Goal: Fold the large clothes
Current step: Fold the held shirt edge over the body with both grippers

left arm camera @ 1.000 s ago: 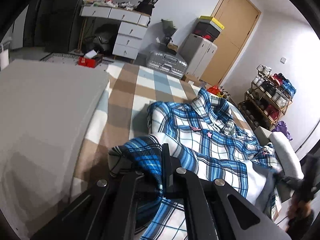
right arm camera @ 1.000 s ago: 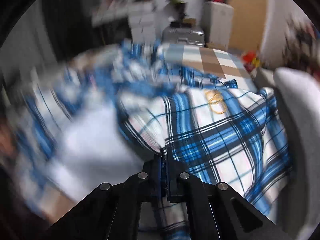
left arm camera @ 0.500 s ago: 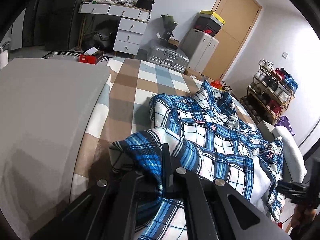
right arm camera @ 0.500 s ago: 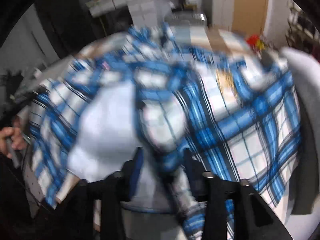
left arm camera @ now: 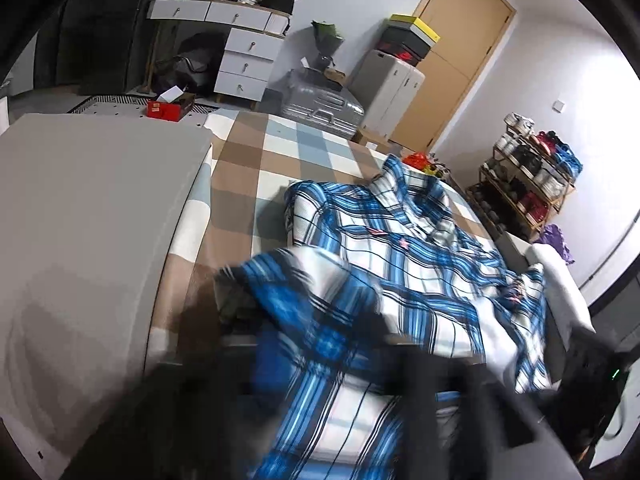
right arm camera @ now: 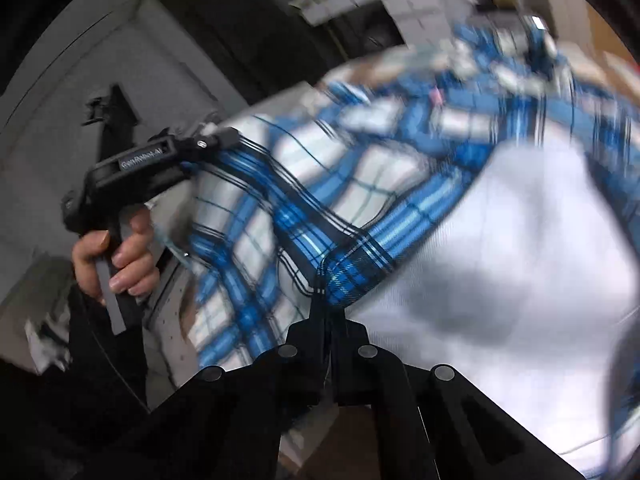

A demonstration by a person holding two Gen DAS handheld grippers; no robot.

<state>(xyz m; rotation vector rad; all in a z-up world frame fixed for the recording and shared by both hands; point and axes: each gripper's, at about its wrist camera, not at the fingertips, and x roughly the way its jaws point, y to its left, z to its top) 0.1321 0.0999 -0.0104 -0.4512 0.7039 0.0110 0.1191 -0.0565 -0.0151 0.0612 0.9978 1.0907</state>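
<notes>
Plaid shirt (left arm camera: 404, 264), blue and white: lying spread on checked bedspread (left arm camera: 256, 168), collar toward the far end, near hem bunched up close to the lens. White inner lining showing in the right wrist view (right arm camera: 520, 240).

Left gripper (left arm camera: 320, 344): opening, fingers blurred and standing apart, shirt fabric draping between and over them; no pad seen pressing on cloth. Also showing in the right wrist view (right arm camera: 218, 136), gripped by the person's hand (right arm camera: 116, 256) at its handle, tips reaching the shirt's edge.

Right gripper (right arm camera: 326, 308): jaws closed tight, pinching a fold of the plaid shirt at a dark blue band.

Grey pad (left arm camera: 92, 208): lying beside the bedspread, left of the shirt. Silver suitcase (left arm camera: 320, 100), white drawer unit (left arm camera: 248, 64), wooden door (left arm camera: 456, 52) and shoe rack (left arm camera: 528, 180): standing beyond the bed, well apart from the shirt.
</notes>
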